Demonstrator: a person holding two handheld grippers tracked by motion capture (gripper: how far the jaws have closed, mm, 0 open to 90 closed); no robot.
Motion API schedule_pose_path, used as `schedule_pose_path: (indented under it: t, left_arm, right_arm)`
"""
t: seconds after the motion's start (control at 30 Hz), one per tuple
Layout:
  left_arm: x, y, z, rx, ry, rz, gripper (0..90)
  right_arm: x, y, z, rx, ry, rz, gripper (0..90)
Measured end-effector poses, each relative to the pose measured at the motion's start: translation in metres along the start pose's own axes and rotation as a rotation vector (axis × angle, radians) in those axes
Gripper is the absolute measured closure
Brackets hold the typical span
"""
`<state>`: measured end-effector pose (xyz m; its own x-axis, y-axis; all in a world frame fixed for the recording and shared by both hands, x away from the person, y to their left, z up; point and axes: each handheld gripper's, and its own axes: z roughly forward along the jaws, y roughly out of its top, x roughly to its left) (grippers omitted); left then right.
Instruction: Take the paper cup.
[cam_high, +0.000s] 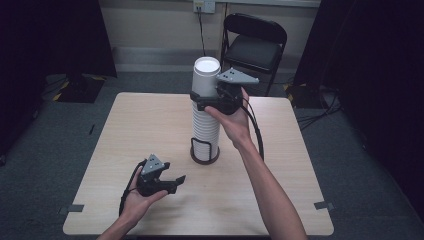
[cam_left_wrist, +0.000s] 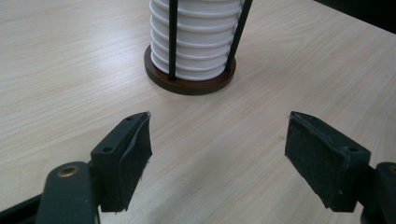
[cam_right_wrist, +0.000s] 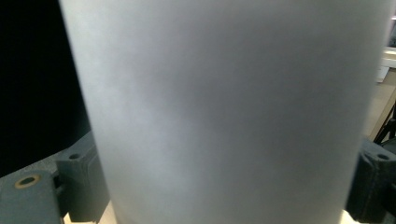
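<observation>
Filling the right gripper view up close was the white paper cup (cam_right_wrist: 224, 112), its smooth wall sitting between the two black jaws, which pressed on it from either side. From the high view, that cup (cam_high: 206, 75) was the top one of the tall stack of ribbed white paper cups (cam_high: 206, 127), held by the right gripper (cam_high: 210, 97) near the top of the stack, above the middle of the table. Jaws clamped on the cup just below its rim region; cup upright.

The stack stood in a round dark-brown wooden holder with thin black wire uprights (cam_left_wrist: 189, 81), seen just ahead in the left gripper view. Couldn't tell from these frames whether the top cup was already clear of the one beneath it or still nested.

Left gripper (cam_high: 172, 182) sat low at the near-left of the light wood-grain table (cam_high: 280, 200), well apart from the stack, jaws wide apart and holding nothing.

Judgement: step in hand was pulling the top cup off the stack. Next move probably calls for a straight vertical lift so the cup below doesn't ride up with it. Grip light enough not to crush the paper wall. Left gripper was free to steady the lower stack if it dragged.

Behind the table: black folding chair (cam_high: 255, 42).
</observation>
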<state>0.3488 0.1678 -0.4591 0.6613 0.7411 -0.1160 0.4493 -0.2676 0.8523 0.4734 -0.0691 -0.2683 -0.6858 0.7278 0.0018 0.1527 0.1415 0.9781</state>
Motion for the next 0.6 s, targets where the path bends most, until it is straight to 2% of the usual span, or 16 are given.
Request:
schedule_pose_path:
  t: [0.37, 0.6]
  left_arm:
    - [0.000, 0.000, 0.000, 0.000, 0.003, 0.004, 22.6]
    - [0.000, 0.000, 0.000, 0.005, 0.004, 0.008, 22.7]
  right_arm:
    - [0.001, 0.003, -0.001, -0.009, -0.003, -0.006, 10.8]
    - [0.000, 0.012, -0.003, -0.045, -0.011, -0.011, 11.0]
